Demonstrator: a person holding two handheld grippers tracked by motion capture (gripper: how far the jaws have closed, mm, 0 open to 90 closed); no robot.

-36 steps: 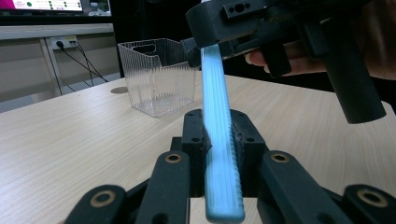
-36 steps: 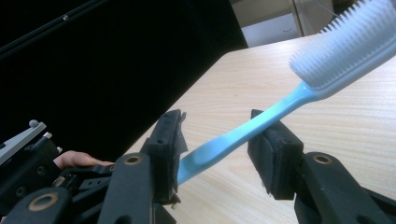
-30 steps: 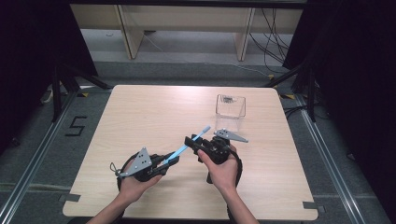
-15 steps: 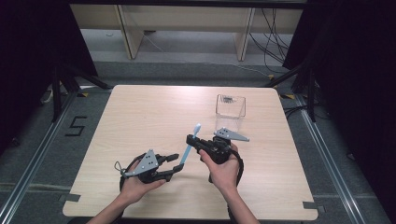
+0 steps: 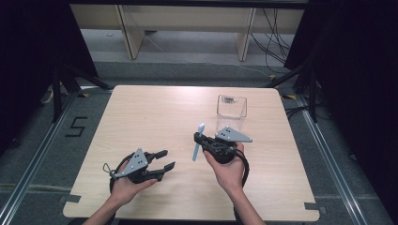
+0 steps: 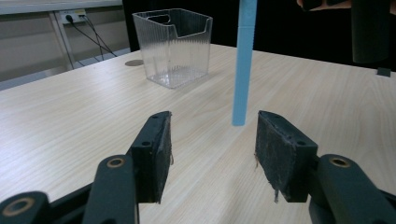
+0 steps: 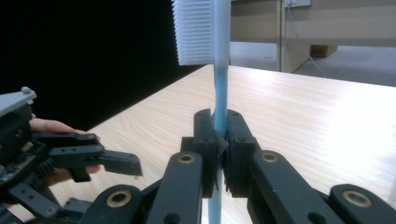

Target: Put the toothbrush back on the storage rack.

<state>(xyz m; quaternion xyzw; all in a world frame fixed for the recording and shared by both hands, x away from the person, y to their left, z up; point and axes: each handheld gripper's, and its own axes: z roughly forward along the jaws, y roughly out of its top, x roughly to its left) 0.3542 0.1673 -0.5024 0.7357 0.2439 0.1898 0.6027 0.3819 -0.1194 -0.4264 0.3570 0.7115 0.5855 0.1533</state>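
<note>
Your right gripper [image 5: 199,137] now holds the blue toothbrush [image 5: 198,142] alone, clamped near the clear bin [image 5: 231,107]; your left gripper [image 5: 164,160] has released, jaws apart. Handover looks complete.

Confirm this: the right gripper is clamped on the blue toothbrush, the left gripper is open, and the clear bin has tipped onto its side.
Not quite: the clear bin stands upright on the table, as the left gripper view shows. The rest holds: the right gripper is clamped on the blue toothbrush, and the left gripper is open.
</note>
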